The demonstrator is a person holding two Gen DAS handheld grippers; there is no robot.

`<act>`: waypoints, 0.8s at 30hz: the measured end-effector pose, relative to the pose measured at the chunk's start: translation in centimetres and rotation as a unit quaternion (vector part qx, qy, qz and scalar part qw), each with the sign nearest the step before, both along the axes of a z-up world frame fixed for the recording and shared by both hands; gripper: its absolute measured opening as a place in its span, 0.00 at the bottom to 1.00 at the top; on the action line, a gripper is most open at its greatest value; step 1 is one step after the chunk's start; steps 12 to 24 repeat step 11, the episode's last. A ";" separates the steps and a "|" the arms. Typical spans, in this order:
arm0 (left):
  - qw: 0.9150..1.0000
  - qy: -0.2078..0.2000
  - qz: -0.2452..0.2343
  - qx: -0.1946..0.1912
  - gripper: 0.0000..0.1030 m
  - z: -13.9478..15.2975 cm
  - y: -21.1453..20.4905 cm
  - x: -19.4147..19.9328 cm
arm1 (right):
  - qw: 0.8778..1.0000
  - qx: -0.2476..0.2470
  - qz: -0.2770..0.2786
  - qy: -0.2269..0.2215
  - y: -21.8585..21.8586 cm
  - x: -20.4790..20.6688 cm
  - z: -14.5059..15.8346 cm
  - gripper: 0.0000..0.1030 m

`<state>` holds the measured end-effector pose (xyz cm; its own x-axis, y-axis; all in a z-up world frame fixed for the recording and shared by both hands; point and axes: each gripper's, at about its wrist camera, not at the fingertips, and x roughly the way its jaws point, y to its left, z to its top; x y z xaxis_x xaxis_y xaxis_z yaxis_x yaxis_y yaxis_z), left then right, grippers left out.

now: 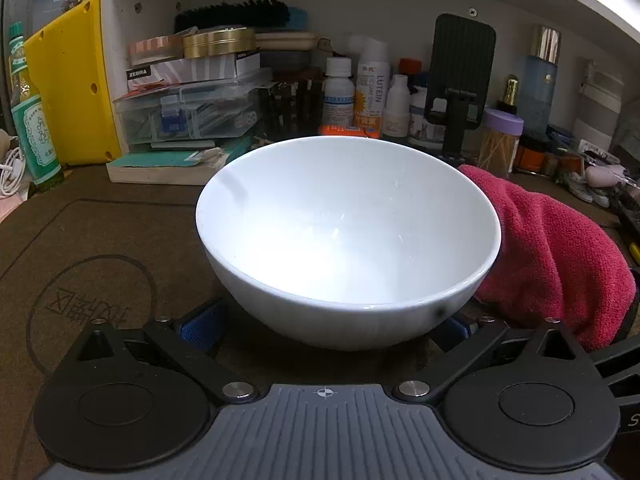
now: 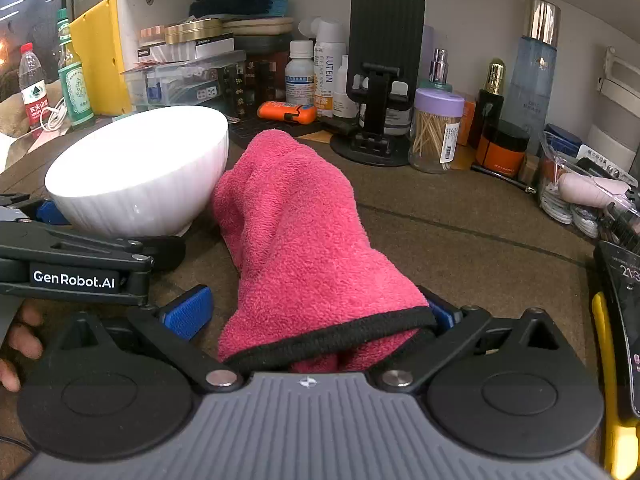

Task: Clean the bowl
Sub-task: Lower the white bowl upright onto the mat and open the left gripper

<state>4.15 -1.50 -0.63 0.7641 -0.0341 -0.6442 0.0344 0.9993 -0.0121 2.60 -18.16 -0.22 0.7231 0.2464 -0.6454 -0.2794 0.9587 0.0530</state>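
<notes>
A white bowl [image 1: 348, 232] stands upright on the brown mat, empty and glossy inside. My left gripper [image 1: 328, 326] has its blue pads [image 1: 200, 328] pressed against both sides of the bowl's lower wall. In the right wrist view the same bowl [image 2: 140, 176] is at the left, with the left gripper [image 2: 100, 256] around it. A pink terry cloth [image 2: 296, 248] with a black hem lies between the spread fingers of my right gripper [image 2: 316, 310]; its far end touches the bowl. It rests against the right pad, and a gap shows at the left pad [image 2: 188, 312]. The cloth [image 1: 552, 252] also shows right of the bowl.
A shelf behind holds bottles, boxes, a black phone stand [image 2: 380, 80], a toothpick jar [image 2: 436, 136] and an orange pack [image 2: 286, 112]. A green bottle [image 1: 28, 116] and a yellow bin [image 1: 72, 88] stand at the left. A phone [image 2: 624, 320] and a yellow tool lie at the right. Fingers of a person's hand [image 2: 20, 340] show.
</notes>
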 end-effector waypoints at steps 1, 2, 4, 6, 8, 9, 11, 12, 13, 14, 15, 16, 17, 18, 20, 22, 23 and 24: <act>1.000 0.000 0.000 0.000 1.00 0.0 0.0 0.0 | 1.000 0.000 -0.001 0.000 0.1 -0.1 0.0 1.00; 1.000 0.000 0.000 0.000 1.00 0.0 0.0 0.0 | 1.000 0.000 -0.001 0.000 0.1 -0.1 0.0 1.00; 1.000 0.000 0.000 -0.001 1.00 0.0 0.0 0.0 | 1.000 0.000 -0.001 0.000 0.1 -0.2 0.0 1.00; 1.000 0.000 0.000 -0.001 1.00 0.0 0.0 0.0 | 1.000 0.000 -0.002 0.000 0.4 -0.2 -0.1 1.00; 1.000 0.000 0.000 -0.001 1.00 0.0 0.0 0.0 | 1.000 0.000 -0.002 0.000 0.4 -0.1 -0.1 1.00; 1.000 0.000 0.000 -0.001 1.00 0.0 0.0 0.0 | 1.000 0.000 -0.002 0.000 0.5 -0.1 -0.1 1.00; 1.000 0.000 0.000 -0.001 1.00 0.0 0.0 0.0 | 1.000 0.000 -0.003 0.001 0.7 -0.1 -0.1 1.00; 1.000 0.000 0.000 -0.001 1.00 0.0 0.0 0.0 | 1.000 0.000 -0.003 0.001 0.7 -0.1 -0.1 1.00; 1.000 0.000 0.000 -0.001 1.00 0.0 0.0 0.0 | 1.000 0.000 -0.003 0.001 0.7 -0.1 -0.1 1.00; 1.000 0.000 0.000 -0.001 1.00 0.0 0.0 0.0 | 1.000 0.000 -0.003 0.001 0.7 -0.1 -0.1 1.00; 1.000 0.000 0.000 -0.001 1.00 0.0 0.0 0.0 | 1.000 0.000 -0.003 0.001 0.7 -0.1 -0.1 1.00; 1.000 0.000 0.000 -0.001 1.00 0.0 0.0 0.0 | 1.000 0.000 -0.003 0.001 0.7 -0.1 -0.1 1.00; 1.000 0.000 0.000 -0.001 1.00 0.0 0.0 0.0 | 1.000 0.000 -0.003 0.001 0.7 -0.1 -0.1 1.00; 1.000 0.000 0.000 -0.001 1.00 0.0 0.0 0.0 | 1.000 0.000 -0.003 0.001 0.7 -0.1 -0.1 1.00; 1.000 0.000 0.000 -0.001 1.00 0.0 0.0 0.0 | 1.000 0.000 -0.003 0.001 0.7 -0.1 -0.1 1.00; 1.000 0.000 0.000 -0.001 1.00 0.0 0.0 0.0 | 1.000 0.000 -0.003 0.001 0.7 -0.1 -0.1 1.00; 1.000 0.000 0.000 -0.001 1.00 0.0 0.0 0.0 | 1.000 0.000 -0.003 0.001 0.7 -0.1 -0.1 1.00; 1.000 0.000 0.000 -0.001 1.00 0.0 0.0 0.0 | 1.000 0.000 -0.003 0.001 0.7 -0.1 -0.1 1.00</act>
